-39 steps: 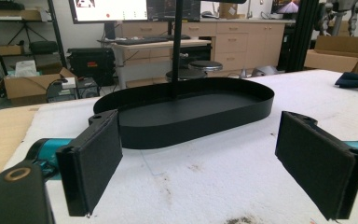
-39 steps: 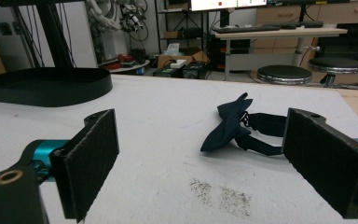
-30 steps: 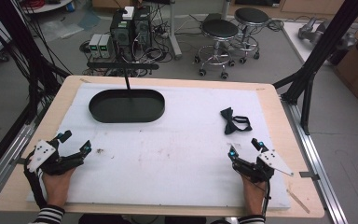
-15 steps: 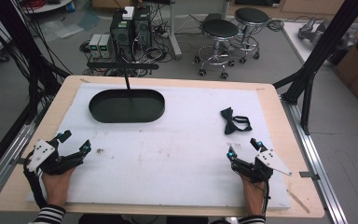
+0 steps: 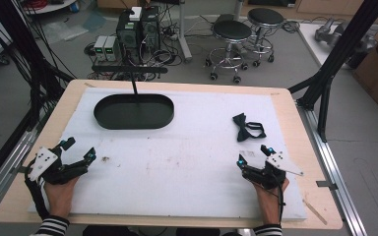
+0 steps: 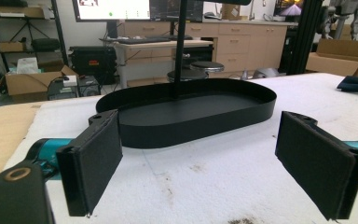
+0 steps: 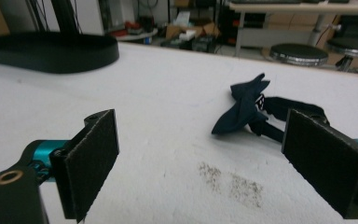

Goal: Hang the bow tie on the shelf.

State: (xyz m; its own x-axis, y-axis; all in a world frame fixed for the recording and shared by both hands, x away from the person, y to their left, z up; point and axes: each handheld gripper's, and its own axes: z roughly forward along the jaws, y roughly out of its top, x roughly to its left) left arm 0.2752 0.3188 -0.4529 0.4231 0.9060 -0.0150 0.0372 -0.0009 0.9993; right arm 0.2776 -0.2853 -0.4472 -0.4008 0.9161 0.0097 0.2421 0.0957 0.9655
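Low in the high view's frame, the left gripper (image 5: 79,150) at lower left and the right gripper (image 5: 252,156) at lower right both rest on the white mat (image 5: 192,162) with jaws spread wide and nothing between them. Just above the right gripper, right of centre, lies the dark bow tie (image 5: 247,127), untouched; farther up, upper left of centre, sits the black oval tray (image 5: 133,111)

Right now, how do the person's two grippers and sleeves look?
Both grippers, left gripper and right gripper, are black with teal parts near the jaws, flat black padded jaws and a grey three-cornered plate on top. Black cables trail back along the hands. The sleeves are striped black and white.
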